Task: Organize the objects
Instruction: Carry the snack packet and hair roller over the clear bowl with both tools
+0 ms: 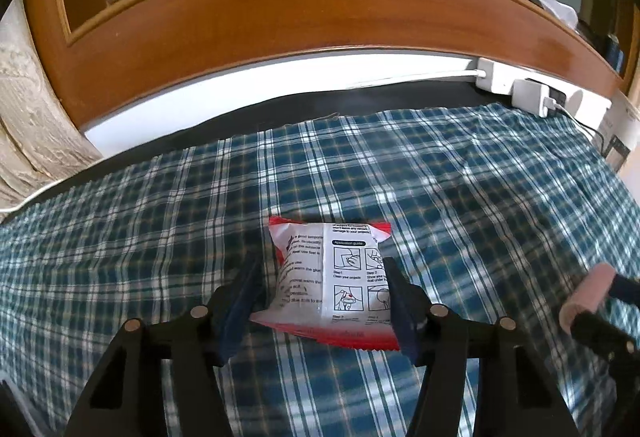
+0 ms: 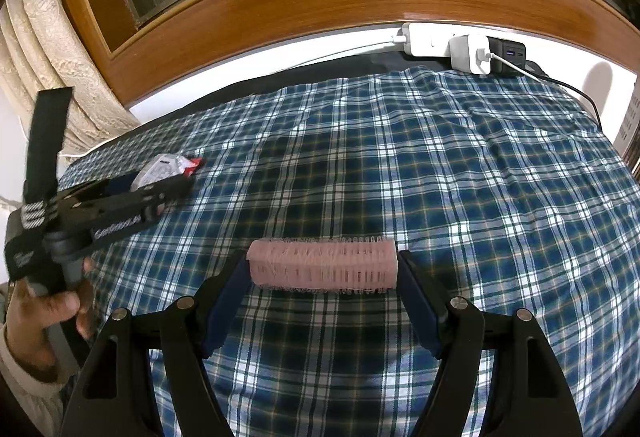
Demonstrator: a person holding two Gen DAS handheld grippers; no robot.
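Our left tool [image 1: 320, 297] pinches a white-and-red packet [image 1: 332, 277], its small print partly hidden. Our right tool [image 2: 323, 269] pinches a pink hair roller [image 2: 323, 264] by its ends.

My left wrist camera looks forward and slightly down along my left gripper [image 1: 324, 289], close above a blue plaid cloth [image 1: 460, 197], toward a wooden window frame [image 1: 280, 17] at the far edge. My right wrist camera faces the same way along my right gripper [image 2: 323, 269], equally low and near. Both views share the cloth, the frame and a white power strip [image 1: 494, 77] at the far right. Each camera catches the other gripper at its side edge.
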